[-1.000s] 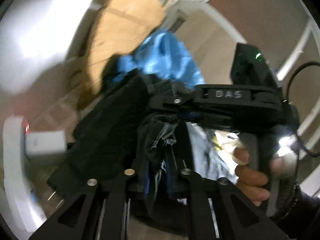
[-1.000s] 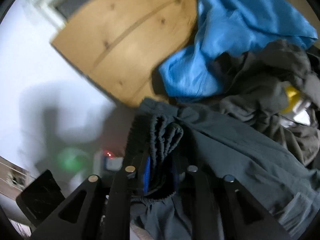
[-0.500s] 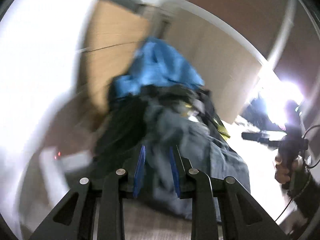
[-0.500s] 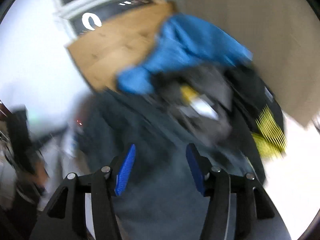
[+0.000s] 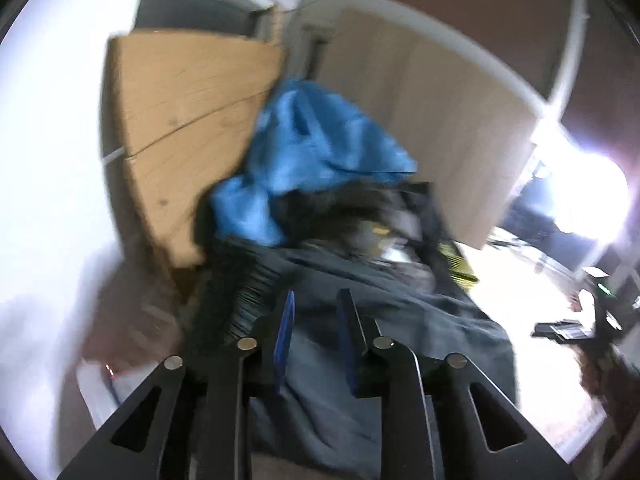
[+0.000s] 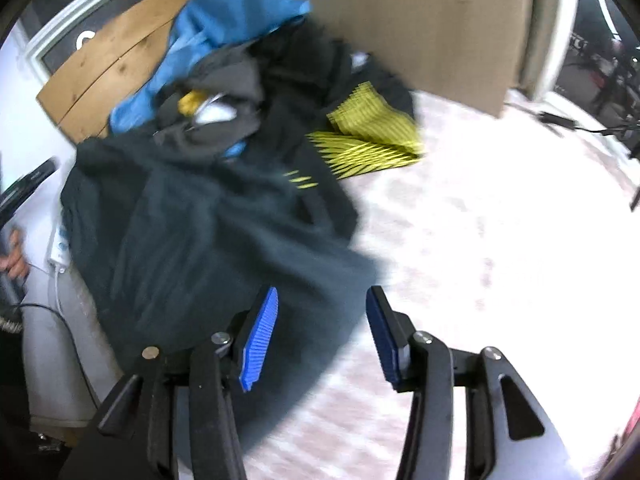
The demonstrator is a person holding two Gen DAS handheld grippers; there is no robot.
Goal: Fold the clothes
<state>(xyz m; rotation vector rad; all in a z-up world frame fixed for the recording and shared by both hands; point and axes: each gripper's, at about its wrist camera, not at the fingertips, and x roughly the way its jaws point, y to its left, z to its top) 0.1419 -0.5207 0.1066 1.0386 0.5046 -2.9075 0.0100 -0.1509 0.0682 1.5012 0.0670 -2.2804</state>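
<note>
Both grippers have let go of the bunched dark garment (image 6: 192, 232), which now lies spread on the pale surface (image 6: 500, 220) before the clothes pile (image 6: 256, 80). Right gripper (image 6: 322, 332) has opened and hangs empty over its edge. Left gripper (image 5: 316, 340) stands narrow, with no cloth visibly pinched. I judge the fabric soft, light and limp; best taken at a hem or corner.
</note>
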